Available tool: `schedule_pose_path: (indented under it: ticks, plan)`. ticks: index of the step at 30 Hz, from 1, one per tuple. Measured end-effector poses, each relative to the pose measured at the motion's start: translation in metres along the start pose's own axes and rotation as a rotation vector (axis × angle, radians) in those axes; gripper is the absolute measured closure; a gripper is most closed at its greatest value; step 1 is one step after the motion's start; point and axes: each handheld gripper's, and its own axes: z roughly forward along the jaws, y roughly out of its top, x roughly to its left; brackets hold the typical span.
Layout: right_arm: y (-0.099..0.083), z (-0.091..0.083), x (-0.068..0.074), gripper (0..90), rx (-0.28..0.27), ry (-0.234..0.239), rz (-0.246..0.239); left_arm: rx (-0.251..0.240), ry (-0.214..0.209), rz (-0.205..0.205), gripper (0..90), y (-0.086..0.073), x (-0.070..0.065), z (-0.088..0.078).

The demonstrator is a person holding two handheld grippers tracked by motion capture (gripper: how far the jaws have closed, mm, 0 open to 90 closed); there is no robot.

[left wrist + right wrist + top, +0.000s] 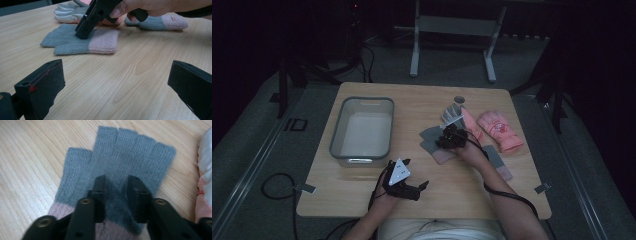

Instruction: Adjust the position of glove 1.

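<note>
Right gripper [451, 139], centre frame: jaws narrowly parted, pressed onto flat grey-and-pink knitted fingerless glove [120, 170], seemingly to pinch its palm | Left gripper [404, 182], lower centre: jaws wide, empty, apparently waiting | Grey plastic bin [337, 135], left: likely destination.

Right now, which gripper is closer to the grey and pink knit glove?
Right. The right gripper presses its fingers down on the grey and pink knit glove; the left gripper sits apart on bare table nearer the person.

A dim room: grey floor [257, 135] around a wooden table [362, 200], perhaps a metal stand [452, 30] beyond.
</note>
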Motion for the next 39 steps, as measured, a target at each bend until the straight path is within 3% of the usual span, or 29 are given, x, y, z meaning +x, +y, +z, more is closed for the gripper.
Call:
schedule_pose_path:
  ticks: [3, 7, 11, 22, 24, 26, 31, 39]
  plan:
    - [0.001, 0.001, 0.006, 81.7, -0.007, -0.02, 0.011, 0.001, -0.009, -0.008, 0.5, 0.0, 0.001, 0.0]
    - [0.005, 0.002, 0.01, 84.5, 0.011, -0.003, 0.061, 0.001, -0.007, -0.011, 0.5, 0.0, 0.001, 0.0]
    - [0.008, -0.006, 0.016, 85.3, -0.006, -0.002, 0.138, 0.0, -0.005, -0.013, 0.5, 0.0, 0.001, 0.0]
    - [0.013, -0.083, 0.05, 85.5, -0.18, -0.123, 0.314, 0.0, 0.004, -0.013, 0.5, 0.0, 0.001, 0.0]
    - [0.01, -0.092, 0.059, 85.4, -0.194, -0.156, 0.323, 0.001, 0.006, -0.009, 0.5, 0.0, 0.0, 0.0]
    - [0.005, -0.097, 0.066, 85.5, -0.198, -0.156, 0.335, 0.001, 0.006, -0.009, 0.5, 0.0, 0.0, 0.0]
    - [-0.01, -0.093, 0.078, 85.4, -0.18, -0.161, 0.382, 0.001, 0.007, -0.004, 0.5, 0.0, 0.0, 0.0]
    - [-0.033, -0.066, 0.077, 85.4, -0.145, -0.178, 0.463, 0.0, 0.007, -0.003, 0.5, 0.0, 0.0, 0.0]
